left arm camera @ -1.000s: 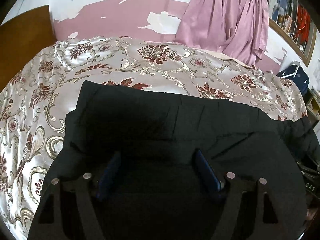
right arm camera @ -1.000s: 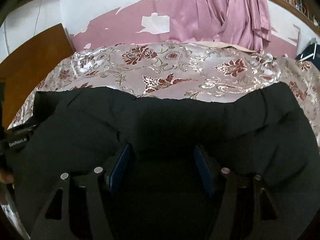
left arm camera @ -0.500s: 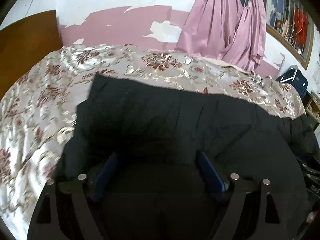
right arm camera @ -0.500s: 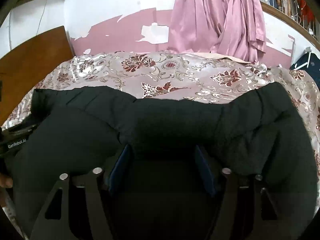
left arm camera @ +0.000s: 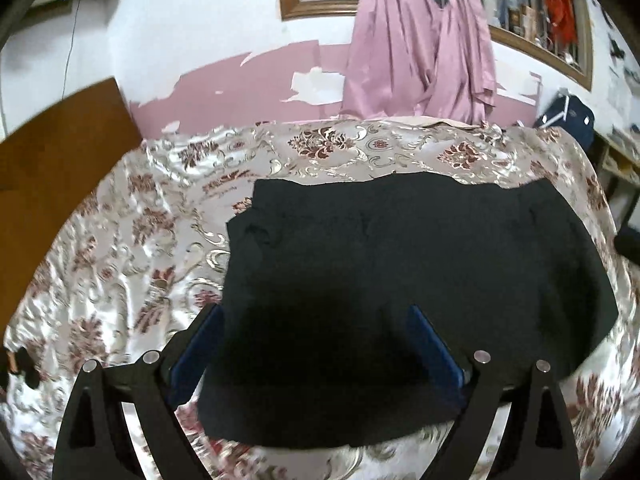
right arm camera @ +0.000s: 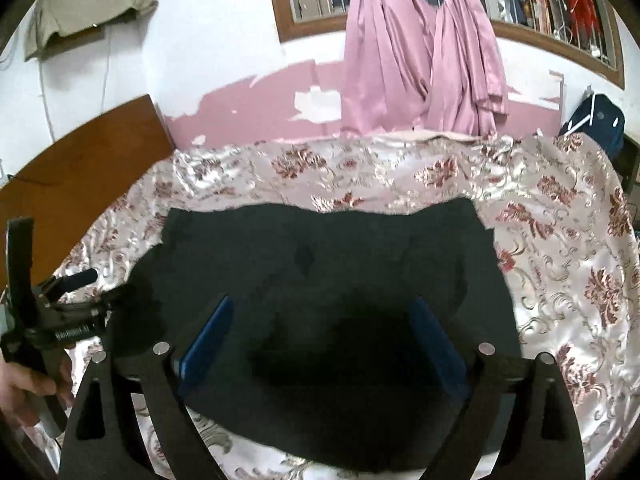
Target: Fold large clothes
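- Left wrist view: the black garment lies on the bed as a thick, roughly rectangular bundle, its far edge well short of the pink curtain at the wall. It looks already doubled over at least once; whether another fold is wanted cannot be told from here.
- The left hand-held gripper hangs over the garment's near edge, tilted downward. Its jaws have just been opening and stand wide, released; dark cloth shows between the blue pads, but they press on nothing.
- Right wrist view: the same garment sits in the middle of the bed, near side toward the camera, with the patterned cover showing all round it.
- The right hand-held gripper is also above the garment's near part, angled down, jaws just opened and let go, nothing pinched.
- To the garment's left, the left hand-held gripper is seen in a person's hand, clear of the cloth.
- Judgement: this fold is laid; smoothing or a last fold may remain.
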### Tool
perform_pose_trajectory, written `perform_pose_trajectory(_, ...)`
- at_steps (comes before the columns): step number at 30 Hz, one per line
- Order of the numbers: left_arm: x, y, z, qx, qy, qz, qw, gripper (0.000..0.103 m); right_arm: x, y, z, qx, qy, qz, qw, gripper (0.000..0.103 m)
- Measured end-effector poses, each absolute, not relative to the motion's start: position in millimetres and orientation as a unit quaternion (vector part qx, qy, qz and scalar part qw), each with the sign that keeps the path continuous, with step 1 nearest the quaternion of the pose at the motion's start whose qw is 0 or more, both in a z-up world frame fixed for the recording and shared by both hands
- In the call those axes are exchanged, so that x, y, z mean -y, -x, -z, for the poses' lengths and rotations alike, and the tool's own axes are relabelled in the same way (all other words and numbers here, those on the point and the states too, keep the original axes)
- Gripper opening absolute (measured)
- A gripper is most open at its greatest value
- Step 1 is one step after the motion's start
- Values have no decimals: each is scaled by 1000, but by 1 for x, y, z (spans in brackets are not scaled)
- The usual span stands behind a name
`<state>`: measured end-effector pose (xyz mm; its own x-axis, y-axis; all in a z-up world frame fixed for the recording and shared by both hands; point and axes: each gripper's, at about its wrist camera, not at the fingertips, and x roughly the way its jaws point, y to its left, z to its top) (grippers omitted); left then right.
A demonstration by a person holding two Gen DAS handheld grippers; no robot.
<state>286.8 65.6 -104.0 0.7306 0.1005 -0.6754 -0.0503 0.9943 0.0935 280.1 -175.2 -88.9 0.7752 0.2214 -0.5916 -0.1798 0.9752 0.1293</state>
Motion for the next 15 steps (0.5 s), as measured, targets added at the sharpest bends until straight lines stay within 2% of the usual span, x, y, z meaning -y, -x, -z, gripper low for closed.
perform_pose_trajectory(9, -80, -234, 74, -355, -38, -47, 933, 93, 201, -219, 71, -302, -36, -112, 946, 89)
perform_pose_trajectory(15, -113, -210, 87, -378, -13, -43, 925, 95, 229, -179, 71, -303, -24, -118, 945, 90)
